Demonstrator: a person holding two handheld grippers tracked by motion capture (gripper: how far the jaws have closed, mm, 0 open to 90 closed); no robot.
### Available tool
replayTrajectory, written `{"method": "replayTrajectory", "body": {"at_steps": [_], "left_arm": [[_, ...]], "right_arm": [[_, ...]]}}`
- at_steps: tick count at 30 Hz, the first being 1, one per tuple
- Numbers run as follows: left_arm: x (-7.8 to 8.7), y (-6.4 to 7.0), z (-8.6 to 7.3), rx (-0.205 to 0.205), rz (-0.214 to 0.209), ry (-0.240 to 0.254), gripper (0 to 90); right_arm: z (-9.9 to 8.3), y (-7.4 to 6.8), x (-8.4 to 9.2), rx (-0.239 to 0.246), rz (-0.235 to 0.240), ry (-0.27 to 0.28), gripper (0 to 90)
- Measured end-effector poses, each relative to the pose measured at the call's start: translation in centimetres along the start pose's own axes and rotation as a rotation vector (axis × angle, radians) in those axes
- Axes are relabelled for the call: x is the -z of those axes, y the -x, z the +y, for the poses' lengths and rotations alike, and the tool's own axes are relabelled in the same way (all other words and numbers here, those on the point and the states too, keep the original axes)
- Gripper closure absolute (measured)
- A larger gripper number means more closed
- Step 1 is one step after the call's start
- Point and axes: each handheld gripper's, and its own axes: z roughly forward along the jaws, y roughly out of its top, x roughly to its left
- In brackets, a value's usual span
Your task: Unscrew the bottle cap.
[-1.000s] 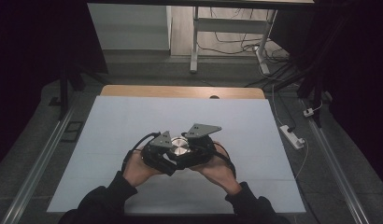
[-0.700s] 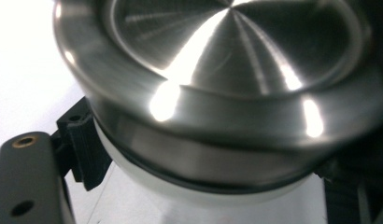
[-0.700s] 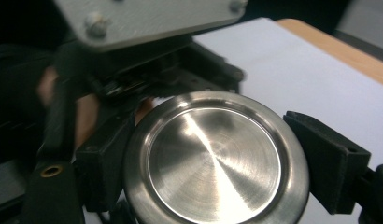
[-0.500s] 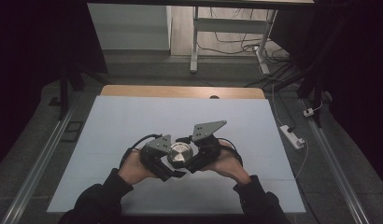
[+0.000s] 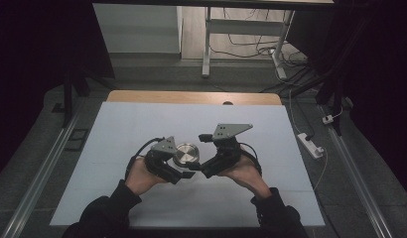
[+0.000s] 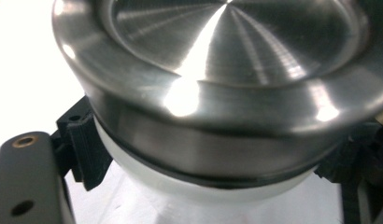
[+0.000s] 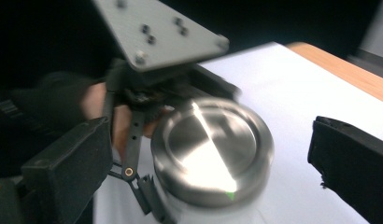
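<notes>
A small white jar [image 6: 194, 186] with a brushed metal lid [image 5: 185, 153] is held just above the white table sheet [image 5: 142, 124]. My left gripper [image 5: 179, 161] is shut on the jar's white body below the lid [image 6: 227, 60], one black jaw on each side. My right gripper [image 5: 204, 153] stands to the right of the jar. Its jaws have just been opening and now stand wide apart. In the right gripper view the lid [image 7: 208, 144] lies ahead between them, touching neither, and the left gripper [image 7: 147, 93] holds the jar from behind.
The sheet covers a wooden table whose bare edge [image 5: 191, 96] shows at the back. A white power strip [image 5: 310, 144] lies on the floor to the right, and cables trail past a metal frame leg [image 5: 206, 44] beyond the table.
The right gripper's jaws have opened off the lid and the gripper has drawn slightly right and up. The left gripper has stayed put with the jar.
</notes>
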Motion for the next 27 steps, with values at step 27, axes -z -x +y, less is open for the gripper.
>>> {"method": "replayTrajectory", "body": {"at_steps": [27], "left_arm": [[0.4,1.8,0.9,-0.165,-0.229,-0.005,15.5]], "right_arm": [[-0.8,-1.1,-1.1,0.099,0.165,-0.063,18.3]]}}
